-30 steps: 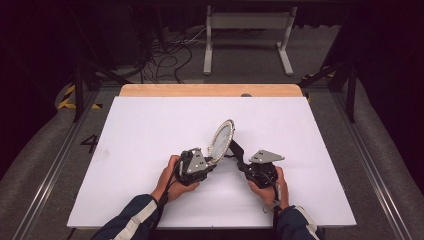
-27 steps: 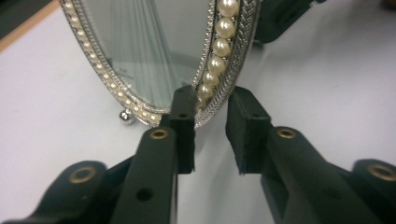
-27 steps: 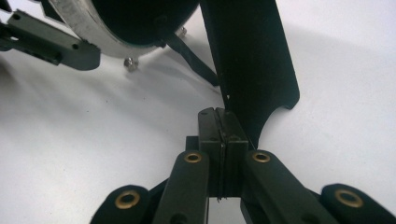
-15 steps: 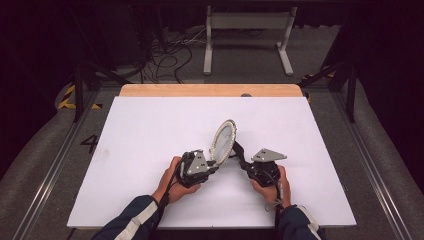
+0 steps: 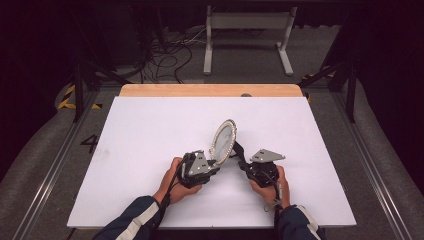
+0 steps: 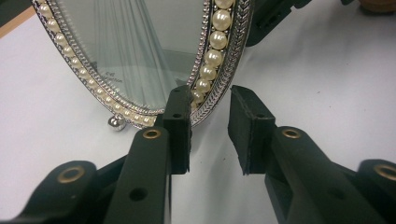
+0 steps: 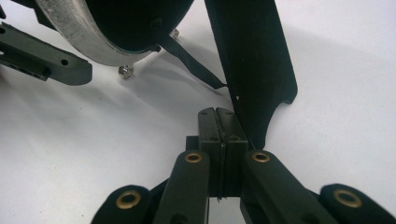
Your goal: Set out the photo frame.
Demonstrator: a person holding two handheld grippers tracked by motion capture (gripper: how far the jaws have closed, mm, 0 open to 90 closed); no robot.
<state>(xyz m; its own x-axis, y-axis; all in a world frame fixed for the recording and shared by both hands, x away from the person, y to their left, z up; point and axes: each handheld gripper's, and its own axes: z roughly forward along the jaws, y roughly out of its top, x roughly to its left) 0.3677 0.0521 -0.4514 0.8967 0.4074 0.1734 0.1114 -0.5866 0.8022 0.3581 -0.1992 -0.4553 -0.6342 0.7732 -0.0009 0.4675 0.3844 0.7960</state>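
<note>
— Where's the mirror (image 5: 223, 140) sitting?

— Near the middle of the white desk (image 5: 150, 135), a touch toward the person's side. It's an oval one with a pearl-beaded silver rim, standing tilted on little ball feet, propped by a black easel stand (image 7: 254, 60) behind it.

— And the claws?

— The left claw (image 6: 210, 128) is at about seven o'clock from the mirror. Its jaws are apart, and the left jaw sits right up against the lower rim, over the pearls; whether it actually touches I can't tell. The other jaw is clear of the frame, over bare desk.

— The right one?

— The right claw (image 7: 218, 126) comes in from about four o'clock, behind the mirror. Its jaws are pressed together, just beside the foot of the stand. A thin black strap (image 7: 189, 58) runs from the mirror's back to that stand. Whether anything is pinched between them I can't make out.

— The room?

— Dark. Past the desk at twelve o'clock there's a wooden strip (image 5: 210, 90), then grey floor with tangled cables (image 5: 165, 55) and a white metal frame (image 5: 247, 35). Yellow-black tape (image 5: 70, 97) lies at ten o'clock.
</note>
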